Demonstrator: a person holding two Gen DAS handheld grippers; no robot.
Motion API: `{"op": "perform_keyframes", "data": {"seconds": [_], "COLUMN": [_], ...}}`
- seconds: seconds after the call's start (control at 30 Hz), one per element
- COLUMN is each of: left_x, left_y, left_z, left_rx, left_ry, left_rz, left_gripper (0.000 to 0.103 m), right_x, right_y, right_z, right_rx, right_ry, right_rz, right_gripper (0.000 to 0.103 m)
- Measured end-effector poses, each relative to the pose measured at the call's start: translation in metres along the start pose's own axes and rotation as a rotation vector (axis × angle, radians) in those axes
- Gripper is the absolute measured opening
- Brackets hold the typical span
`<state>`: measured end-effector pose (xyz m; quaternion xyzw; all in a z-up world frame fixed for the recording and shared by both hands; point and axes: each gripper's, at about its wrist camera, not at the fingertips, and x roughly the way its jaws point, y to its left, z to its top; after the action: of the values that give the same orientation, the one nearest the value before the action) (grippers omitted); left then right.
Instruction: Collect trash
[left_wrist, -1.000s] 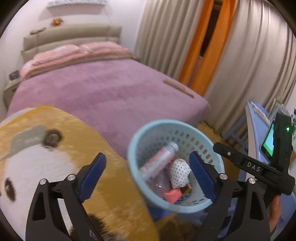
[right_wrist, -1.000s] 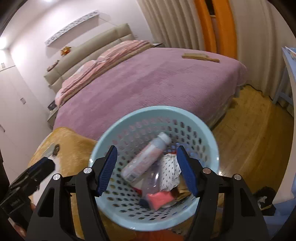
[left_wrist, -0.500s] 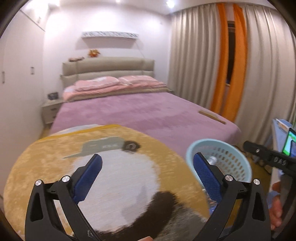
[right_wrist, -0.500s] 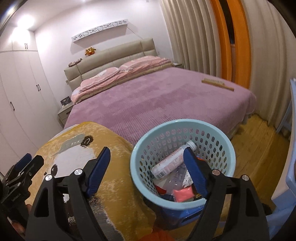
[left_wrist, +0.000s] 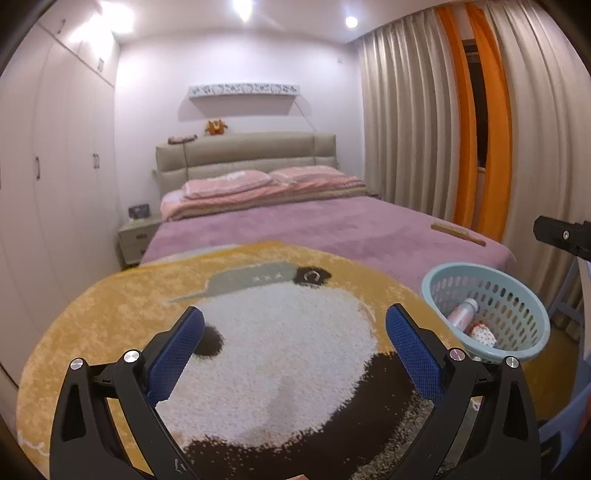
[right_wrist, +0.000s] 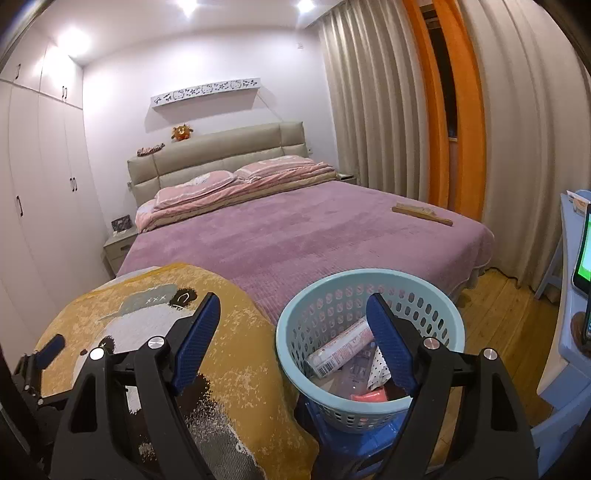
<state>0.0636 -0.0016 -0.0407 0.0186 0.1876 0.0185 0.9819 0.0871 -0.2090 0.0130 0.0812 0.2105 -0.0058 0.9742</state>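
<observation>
A light blue perforated basket (right_wrist: 334, 402) stands on a blue stool (right_wrist: 354, 448) beside the bed. It holds a pink-and-white bottle (right_wrist: 341, 349), a dotted wrapper (right_wrist: 380, 371), a pink packet (right_wrist: 369, 397) and other trash. The basket also shows at the right of the left wrist view (left_wrist: 517, 328). My right gripper (right_wrist: 291, 341) is open and empty, raised near the basket's near-left rim. My left gripper (left_wrist: 295, 354) is open and empty, above the round yellow panda rug (left_wrist: 122, 314).
The panda rug (right_wrist: 255, 369) drapes over the foot of a purple bed (right_wrist: 303, 236). A wooden brush (right_wrist: 421, 215) lies on the bed's far right. Curtains (right_wrist: 388, 110) hang on the right, wardrobes (right_wrist: 40, 206) on the left. A blue table with a phone (right_wrist: 583, 254) stands at right.
Both grippers have pulled back and up from the basket. The left one has swung left over the rug. The basket and its trash now sit lower and farther off.
</observation>
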Motion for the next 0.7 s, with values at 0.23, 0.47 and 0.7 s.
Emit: {"op": "perform_keyframes", "data": {"seconds": [0.23,0.47,0.7], "left_x": [0.01,0.018,0.021], "left_y": [0.006,0.006,0.005], "left_z": [-0.003,-0.006,-0.007], "left_rx": [-0.029,-0.042,-0.035], "left_ry": [0.062,0.098,0.117], "left_rz": [-0.032,-0.036,-0.039], "left_gripper": [0.096,0.096,0.096], "right_x": [0.011,0.013,0.014], "right_y": [-0.008,-0.011,-0.016], "right_z": [-0.007,-0.008,-0.007], "right_rx": [0.039,0.034,0.043], "right_ry": [-0.001,-0.001,0.004], "right_rz": [-0.016,-0.014,-0.014], "right_gripper": [0.077,0.077,0.077]}}
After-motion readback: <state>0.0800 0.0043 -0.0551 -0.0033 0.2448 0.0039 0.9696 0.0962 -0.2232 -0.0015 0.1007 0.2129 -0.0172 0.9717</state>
